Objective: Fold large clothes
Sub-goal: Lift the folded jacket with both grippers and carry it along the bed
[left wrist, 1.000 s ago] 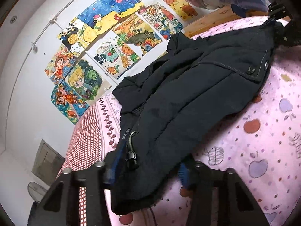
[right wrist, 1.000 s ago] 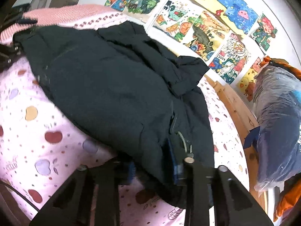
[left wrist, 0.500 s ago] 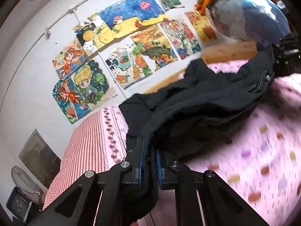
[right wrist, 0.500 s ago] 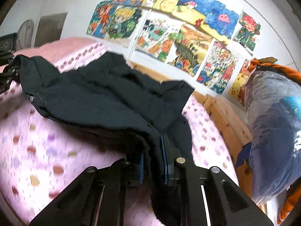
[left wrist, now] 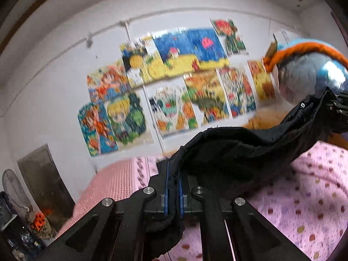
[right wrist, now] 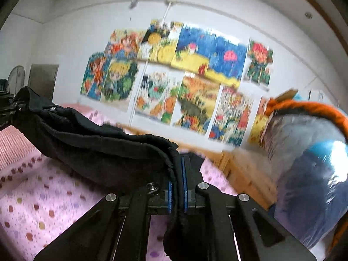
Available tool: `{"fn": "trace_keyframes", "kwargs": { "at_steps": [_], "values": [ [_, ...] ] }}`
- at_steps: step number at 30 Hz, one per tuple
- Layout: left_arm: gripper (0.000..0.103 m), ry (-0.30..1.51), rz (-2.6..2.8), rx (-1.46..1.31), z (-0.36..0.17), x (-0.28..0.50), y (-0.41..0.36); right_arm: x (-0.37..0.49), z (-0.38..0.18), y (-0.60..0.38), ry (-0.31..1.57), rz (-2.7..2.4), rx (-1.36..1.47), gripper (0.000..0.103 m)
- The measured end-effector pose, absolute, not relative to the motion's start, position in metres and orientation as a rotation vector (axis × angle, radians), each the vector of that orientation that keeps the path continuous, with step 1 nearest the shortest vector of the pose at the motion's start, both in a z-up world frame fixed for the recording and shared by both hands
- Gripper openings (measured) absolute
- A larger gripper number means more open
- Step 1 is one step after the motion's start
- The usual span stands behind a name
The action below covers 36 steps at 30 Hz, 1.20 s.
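A large black jacket (left wrist: 230, 152) hangs lifted above the pink spotted bed sheet (left wrist: 304, 206), stretched between my two grippers. My left gripper (left wrist: 173, 187) is shut on one edge of the jacket. My right gripper (right wrist: 176, 187) is shut on the opposite edge of the jacket (right wrist: 97, 150). In the left wrist view the right gripper (left wrist: 339, 111) shows at the far right, holding the other end. In the right wrist view the left gripper (right wrist: 10, 111) shows at the far left. The jacket sags in the middle over the sheet (right wrist: 43, 206).
Colourful drawings (left wrist: 174, 91) cover the white wall behind the bed. A plastic-wrapped blue and orange bundle (right wrist: 308, 174) stands at the right by the wooden bed frame (right wrist: 245, 169). A red-checked cover (left wrist: 113, 184) lies at the left. A fan (left wrist: 13, 187) stands at the far left.
Both grippers closed on the jacket's edges and raised it off the bed. The jacket lay spread on the sheet a second ago; now it hangs between them and the views tilt up to the wall.
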<state>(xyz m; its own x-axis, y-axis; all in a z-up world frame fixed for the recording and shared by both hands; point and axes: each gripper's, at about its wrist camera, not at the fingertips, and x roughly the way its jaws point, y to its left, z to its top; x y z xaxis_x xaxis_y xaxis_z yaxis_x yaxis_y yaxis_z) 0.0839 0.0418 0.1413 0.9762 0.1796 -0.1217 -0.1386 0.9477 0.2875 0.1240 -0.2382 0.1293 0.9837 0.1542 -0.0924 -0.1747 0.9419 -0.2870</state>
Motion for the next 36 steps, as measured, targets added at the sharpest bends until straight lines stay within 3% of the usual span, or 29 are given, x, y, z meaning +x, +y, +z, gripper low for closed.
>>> {"fn": "trace_keyframes", "kwargs": {
  "at_steps": [8, 14, 21, 36],
  "values": [
    [0.007, 0.033, 0.177, 0.231, 0.19, 0.071, 0.047, 0.108, 0.18, -0.228, -0.105, 0.153, -0.291, 0.006],
    [0.007, 0.089, 0.215, 0.226, 0.198, 0.122, 0.051, 0.152, 0.19, -0.215, -0.074, 0.127, -0.287, 0.006],
    [0.007, 0.21, 0.248, 0.204, 0.175, 0.198, 0.061, 0.226, 0.168, -0.209, 0.051, 0.114, -0.27, 0.006],
    [0.007, 0.259, 0.326, 0.206, 0.136, 0.3, 0.061, 0.338, 0.117, -0.184, 0.118, 0.078, -0.274, 0.006]
  ]
}}
